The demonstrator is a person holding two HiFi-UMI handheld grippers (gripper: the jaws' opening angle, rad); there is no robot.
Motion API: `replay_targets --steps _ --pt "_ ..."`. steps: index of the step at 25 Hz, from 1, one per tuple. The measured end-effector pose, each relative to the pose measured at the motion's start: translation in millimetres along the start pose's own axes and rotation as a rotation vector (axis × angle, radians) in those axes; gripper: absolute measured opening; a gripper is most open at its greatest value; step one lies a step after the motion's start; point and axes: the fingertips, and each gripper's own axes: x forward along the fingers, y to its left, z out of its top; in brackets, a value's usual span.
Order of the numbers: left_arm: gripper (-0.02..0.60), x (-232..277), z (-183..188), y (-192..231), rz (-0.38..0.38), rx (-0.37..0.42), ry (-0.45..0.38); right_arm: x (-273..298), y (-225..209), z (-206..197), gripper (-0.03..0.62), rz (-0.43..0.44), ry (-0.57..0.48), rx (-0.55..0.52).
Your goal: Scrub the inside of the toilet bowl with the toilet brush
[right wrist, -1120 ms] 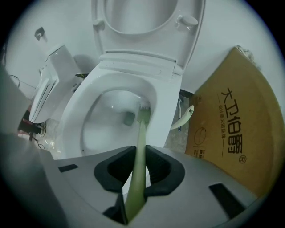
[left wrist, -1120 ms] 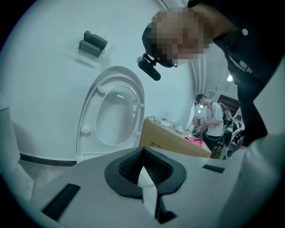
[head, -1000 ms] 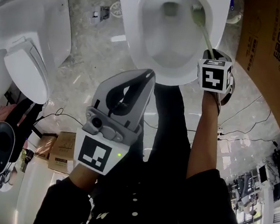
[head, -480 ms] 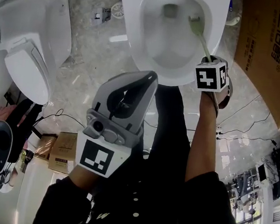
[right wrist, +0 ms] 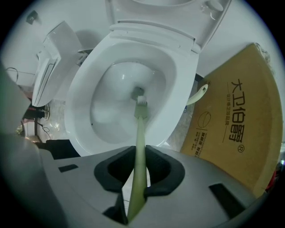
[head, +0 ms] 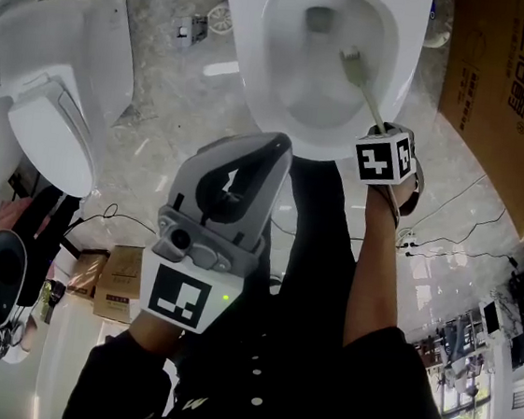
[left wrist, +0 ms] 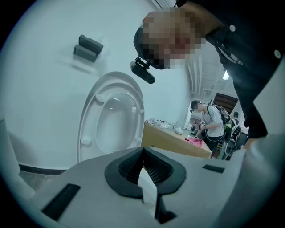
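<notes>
The white toilet bowl (head: 252, 62) lies open at the top of the head view, and it fills the right gripper view (right wrist: 87, 84). A pale green toilet brush (head: 353, 68) reaches into it, its head (right wrist: 140, 106) resting on the inner wall just beside the drain hole. My right gripper (head: 382, 131) (right wrist: 139, 156) hangs over the bowl's near right rim, shut on the brush handle. My left gripper (head: 277, 144) (left wrist: 142, 150) is shut with nothing in it. It is held in front of the person's body, short of the bowl's near rim, pointing towards it.
A large cardboard box (head: 510, 91) (right wrist: 231, 129) stands right of the toilet. Another toilet (head: 56, 115) sits at the left. Cables (head: 427, 243) trail on the marble floor. The raised seat lid (right wrist: 164, 13) stands behind the bowl. A person (left wrist: 209, 124) works at a far table.
The brush head has slid from the bowl's upper right wall down and left towards the middle. My right gripper has shifted slightly left with it. The left gripper has barely moved.
</notes>
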Motion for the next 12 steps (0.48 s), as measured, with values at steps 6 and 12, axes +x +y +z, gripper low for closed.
replay_targets --steps 6,12 --pt "0.026 0 4 -3 0.0 -0.004 0.0 -2 10 -18 0.086 0.021 0.037 -0.02" --pt "0.026 1 2 7 0.007 -0.004 0.004 2 27 -23 0.086 0.051 0.077 -0.069"
